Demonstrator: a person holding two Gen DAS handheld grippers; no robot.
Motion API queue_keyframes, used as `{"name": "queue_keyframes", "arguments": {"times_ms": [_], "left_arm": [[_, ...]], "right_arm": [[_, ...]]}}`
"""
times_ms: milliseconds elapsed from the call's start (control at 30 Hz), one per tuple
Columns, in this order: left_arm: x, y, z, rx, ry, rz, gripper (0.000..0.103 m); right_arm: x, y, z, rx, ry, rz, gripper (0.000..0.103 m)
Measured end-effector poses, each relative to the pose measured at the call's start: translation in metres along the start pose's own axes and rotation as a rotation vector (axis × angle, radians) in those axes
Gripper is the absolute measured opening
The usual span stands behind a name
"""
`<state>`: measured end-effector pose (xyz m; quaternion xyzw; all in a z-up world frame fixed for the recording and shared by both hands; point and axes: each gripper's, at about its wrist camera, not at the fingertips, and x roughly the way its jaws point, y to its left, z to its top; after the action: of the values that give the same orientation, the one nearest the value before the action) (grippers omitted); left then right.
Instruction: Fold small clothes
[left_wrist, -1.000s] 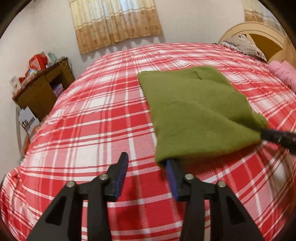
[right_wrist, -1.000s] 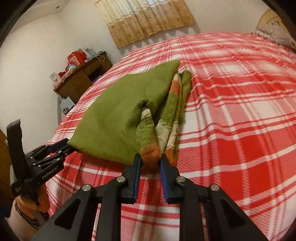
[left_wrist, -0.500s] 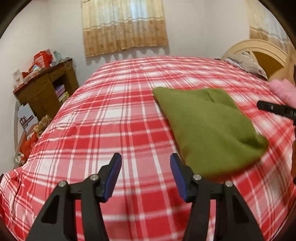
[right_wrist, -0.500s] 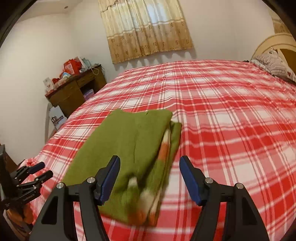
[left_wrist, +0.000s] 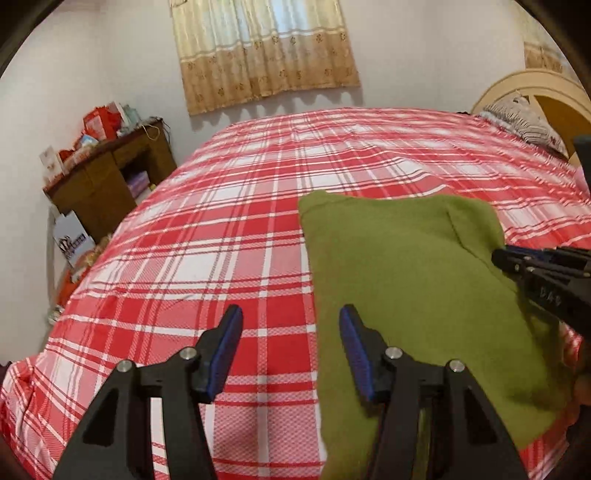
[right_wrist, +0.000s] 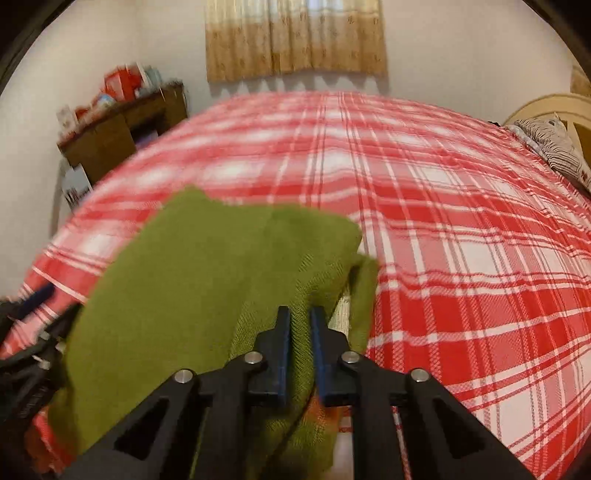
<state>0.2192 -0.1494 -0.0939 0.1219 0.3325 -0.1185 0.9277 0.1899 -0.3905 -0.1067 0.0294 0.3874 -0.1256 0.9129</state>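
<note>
A green knitted sweater (left_wrist: 406, 277) lies folded on the red plaid bed (left_wrist: 221, 240). My left gripper (left_wrist: 290, 312) stands open over the sweater's near left edge; its right finger is above the cloth, its left finger above bare bedspread, and nothing is pinched. In the right wrist view my right gripper (right_wrist: 300, 312) has its jaws closing tight on a raised fold of the sweater (right_wrist: 203, 277), the pads pressing the cloth. An orange striped sleeve cuff (right_wrist: 321, 410) peeks out beneath that fold. The right gripper (left_wrist: 517, 258) also shows at the sweater's right side.
A wooden desk (left_wrist: 107, 181) piled with red boxes stands left of the bed by the wall. A curtain (left_wrist: 266, 51) hangs behind. The headboard (left_wrist: 535, 92) and a patterned pillow (left_wrist: 517, 118) are at the far right. The left gripper (right_wrist: 33, 306) appears blurred at the left edge.
My left gripper let go of the sweater's corner, opened wider and shifted along its edge. My right gripper released the sleeve cuffs, opened wide, then shut on a fold of the sweater.
</note>
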Motion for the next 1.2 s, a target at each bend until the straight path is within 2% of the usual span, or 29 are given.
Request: {"name": "queue_keyframes", "arguments": {"times_ms": [167, 333, 433, 533, 633, 800, 900, 1067, 1200], "left_arm": [[0.003, -0.004, 0.000, 0.008, 0.003, 0.014, 0.057], [0.005, -0.013, 0.000, 0.020, -0.001, 0.024, 0.057], [0.005, -0.014, 0.000, 0.026, 0.002, 0.035, 0.057], [0.006, -0.013, -0.001, 0.022, 0.009, 0.035, 0.057], [0.008, -0.013, -0.001, 0.011, 0.013, 0.039, 0.057], [0.007, -0.016, -0.003, 0.023, 0.003, 0.058, 0.057], [0.007, -0.015, -0.004, 0.019, 0.008, 0.063, 0.057], [0.007, -0.010, -0.008, 0.013, 0.017, 0.059, 0.057], [0.009, -0.007, -0.011, -0.002, 0.029, 0.051, 0.057]], "right_arm": [[0.018, -0.021, 0.007, 0.089, 0.014, -0.011, 0.009], [0.028, -0.016, 0.011, 0.031, -0.020, -0.082, 0.009], [0.027, -0.024, 0.013, 0.067, -0.018, -0.039, 0.009], [0.008, -0.034, 0.005, 0.120, -0.039, 0.032, 0.010], [-0.026, -0.043, -0.005, 0.188, -0.106, 0.016, 0.010], [-0.068, -0.022, -0.025, 0.121, -0.150, 0.102, 0.013], [-0.068, -0.007, -0.042, 0.101, -0.109, 0.184, 0.013], [-0.048, -0.010, -0.066, 0.134, -0.085, 0.177, 0.014], [-0.044, -0.011, -0.065, 0.147, -0.087, 0.173, 0.016]]}}
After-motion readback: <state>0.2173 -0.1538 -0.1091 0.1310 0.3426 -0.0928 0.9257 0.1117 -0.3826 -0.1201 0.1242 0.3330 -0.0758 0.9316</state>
